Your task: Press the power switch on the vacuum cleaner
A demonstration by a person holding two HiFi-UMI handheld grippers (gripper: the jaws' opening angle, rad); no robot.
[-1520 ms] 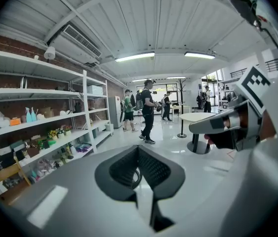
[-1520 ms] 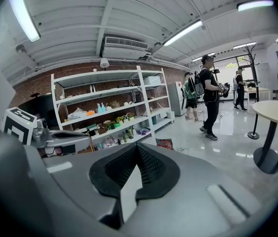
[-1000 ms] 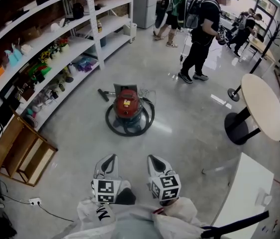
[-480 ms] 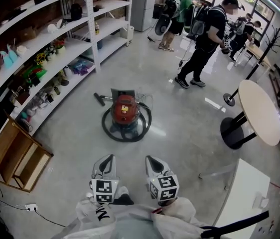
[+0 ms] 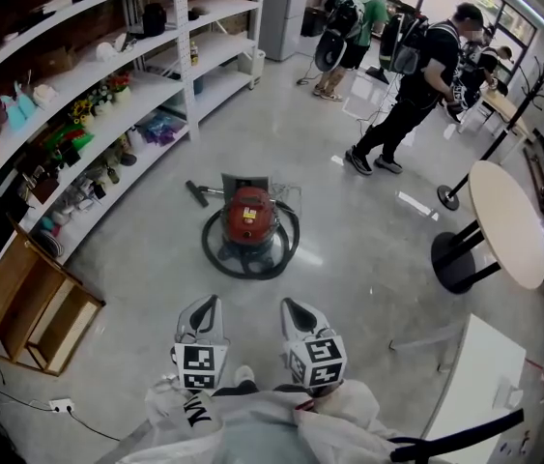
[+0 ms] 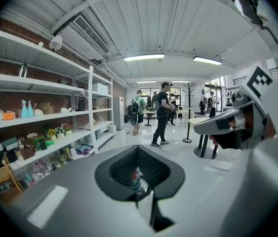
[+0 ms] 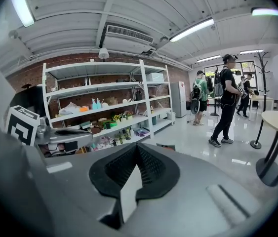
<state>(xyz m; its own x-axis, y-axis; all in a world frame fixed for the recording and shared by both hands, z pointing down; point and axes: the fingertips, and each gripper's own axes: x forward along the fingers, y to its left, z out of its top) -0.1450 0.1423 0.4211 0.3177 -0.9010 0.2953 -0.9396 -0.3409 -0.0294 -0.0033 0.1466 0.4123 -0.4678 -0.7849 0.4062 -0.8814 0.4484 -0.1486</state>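
The red canister vacuum cleaner stands on the grey floor with its dark hose coiled round its base. Both grippers are held side by side well short of it, close to my body. My left gripper is shut and holds nothing; in the left gripper view only a sliver of the vacuum cleaner shows through the slit below its fingertips. The right gripper is also shut and empty, and in its own view the jaws meet over bare floor. I cannot make out the power switch.
White shelving full of small items runs along the left, with a wooden crate below it. A floor nozzle lies left of the vacuum. A round table and a white table stand right. People walk at the back.
The person in black has walked farther off to the back right. Both grippers stay shut and side by side, with the vacuum cleaner's distance from them nearly unchanged.
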